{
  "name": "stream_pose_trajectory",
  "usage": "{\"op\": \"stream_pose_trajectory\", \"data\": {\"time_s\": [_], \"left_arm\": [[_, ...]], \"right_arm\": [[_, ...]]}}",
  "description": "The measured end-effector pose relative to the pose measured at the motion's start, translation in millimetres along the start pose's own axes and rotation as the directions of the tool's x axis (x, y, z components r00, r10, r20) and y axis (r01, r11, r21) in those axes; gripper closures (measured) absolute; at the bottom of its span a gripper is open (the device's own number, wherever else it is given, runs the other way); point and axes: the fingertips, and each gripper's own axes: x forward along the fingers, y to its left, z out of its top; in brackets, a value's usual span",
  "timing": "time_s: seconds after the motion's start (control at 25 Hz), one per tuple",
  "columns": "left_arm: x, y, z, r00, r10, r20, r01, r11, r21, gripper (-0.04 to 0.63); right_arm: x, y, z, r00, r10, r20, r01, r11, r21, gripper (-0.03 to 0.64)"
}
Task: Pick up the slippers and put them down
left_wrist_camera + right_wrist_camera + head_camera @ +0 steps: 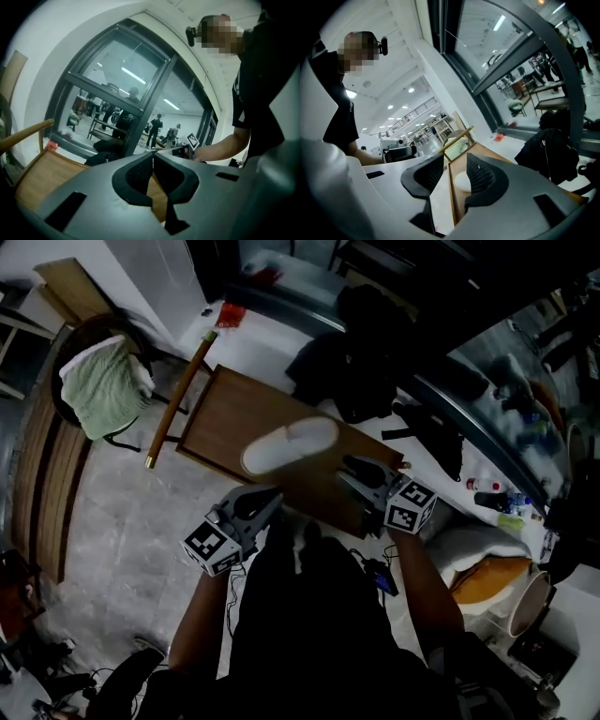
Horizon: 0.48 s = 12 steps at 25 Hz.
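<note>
One white slipper (pixel 289 446) lies on the brown wooden table (pixel 225 413) in the head view, toe toward the upper right. Only this slipper shows. My left gripper (pixel 269 502) hovers at the table's near edge just below the slipper's heel, and in the left gripper view (pixel 152 158) its tips meet with nothing between them. My right gripper (pixel 354 471) is to the right of the slipper, apart from it. In the right gripper view (pixel 451 171) the jaws stand apart and empty; the slipper (pixel 462 182) shows beyond them on the table.
A chair draped with green cloth (pixel 101 388) stands at the left, and a wooden pole (pixel 178 397) leans by the table's left corner. Black bags and clothing (pixel 361 357) lie behind the table along the window sill. Bottles (pixel 497 495) and cushions crowd the right side.
</note>
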Motion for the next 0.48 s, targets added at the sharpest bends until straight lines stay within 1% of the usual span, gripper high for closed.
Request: {"op": "stream_pose_trajectory", "data": {"time_s": [0.12,0.24,0.36,0.48], "left_arm": [[15,17,-6,1.0,-0.02,-0.024,0.019,0.999,-0.033,0.58],[29,27,-15,0.999,-0.031,-0.041,0.028,0.997,-0.068,0.581],[41,38,-29,0.997,-0.032,-0.066,0.026,0.995,-0.094,0.581],[52,48,-47,0.997,-0.029,-0.077,0.021,0.994,-0.107,0.58]], "right_arm": [[11,-33,-11,0.999,-0.032,-0.026,0.034,0.997,0.074,0.475],[18,-63,-22,0.998,-0.058,-0.034,0.062,0.985,0.159,0.456],[23,-94,-33,0.994,-0.091,-0.056,0.102,0.963,0.248,0.449],[31,-122,-51,0.987,-0.106,-0.12,0.139,0.942,0.305,0.449]]}}
